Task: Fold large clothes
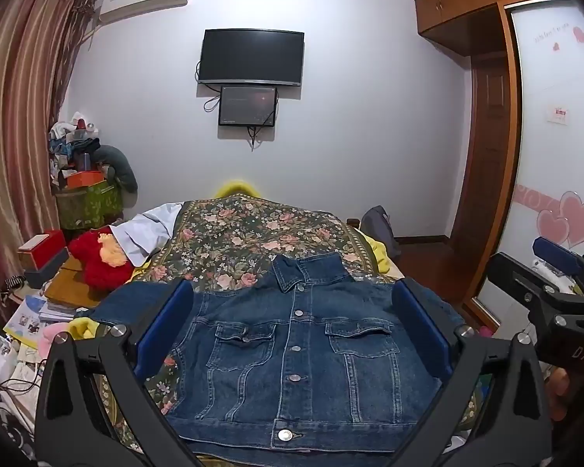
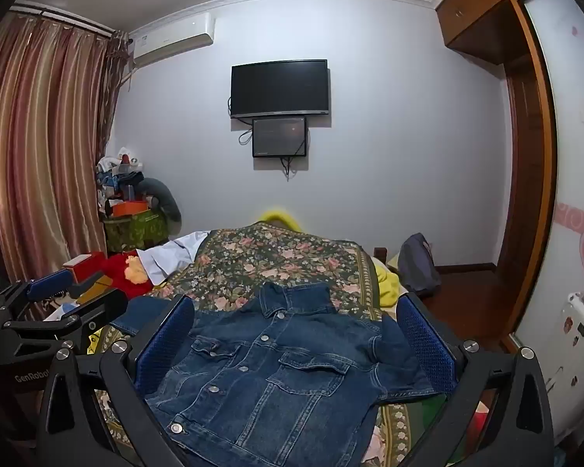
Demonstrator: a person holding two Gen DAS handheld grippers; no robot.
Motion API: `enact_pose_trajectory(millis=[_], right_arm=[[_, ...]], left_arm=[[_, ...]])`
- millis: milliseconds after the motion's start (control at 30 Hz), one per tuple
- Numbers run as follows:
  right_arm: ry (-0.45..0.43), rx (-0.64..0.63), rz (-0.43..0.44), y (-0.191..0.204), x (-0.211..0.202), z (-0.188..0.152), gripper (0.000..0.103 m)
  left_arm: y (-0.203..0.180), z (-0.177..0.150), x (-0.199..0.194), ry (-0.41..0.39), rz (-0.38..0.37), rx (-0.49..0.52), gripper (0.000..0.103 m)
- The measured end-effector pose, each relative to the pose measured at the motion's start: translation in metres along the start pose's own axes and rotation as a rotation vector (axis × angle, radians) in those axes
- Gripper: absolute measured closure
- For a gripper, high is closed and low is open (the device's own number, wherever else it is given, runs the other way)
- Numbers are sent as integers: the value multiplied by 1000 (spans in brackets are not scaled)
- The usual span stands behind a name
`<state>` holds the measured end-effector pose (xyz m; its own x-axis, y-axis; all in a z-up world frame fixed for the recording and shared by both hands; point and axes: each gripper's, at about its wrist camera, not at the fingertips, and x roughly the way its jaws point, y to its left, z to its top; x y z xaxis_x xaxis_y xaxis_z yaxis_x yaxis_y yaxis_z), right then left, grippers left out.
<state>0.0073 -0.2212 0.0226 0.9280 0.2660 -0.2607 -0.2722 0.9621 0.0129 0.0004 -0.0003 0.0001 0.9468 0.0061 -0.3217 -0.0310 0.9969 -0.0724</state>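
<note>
Far of the jacket [image 1: 292, 354] the floral bedspread [image 1: 253, 233] lies bare, with room to reach. On the left, a red plush [image 1: 97, 260] and stacked boxes [image 1: 43, 257] crowd the bedside.

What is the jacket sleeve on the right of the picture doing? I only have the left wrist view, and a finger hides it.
Observer: In the right wrist view the denim jacket's sleeve lies spread outward on the floral cover, not folded in.
Reviewer: Is the right gripper holding cloth? I see just one pad.
Observer: No. The right gripper is open, nothing pinched between its pads.
</note>
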Motion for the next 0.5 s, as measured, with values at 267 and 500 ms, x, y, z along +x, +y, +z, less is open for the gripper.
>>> enact_pose_trajectory(millis=[267,500], right_arm=[[12,-1,0,0,1,0,0],[14,2,2,2,2,0,0]], left_arm=[[0,0,-3,-2,2,-10,0],[4,-4,2,3,13,-6,0]])
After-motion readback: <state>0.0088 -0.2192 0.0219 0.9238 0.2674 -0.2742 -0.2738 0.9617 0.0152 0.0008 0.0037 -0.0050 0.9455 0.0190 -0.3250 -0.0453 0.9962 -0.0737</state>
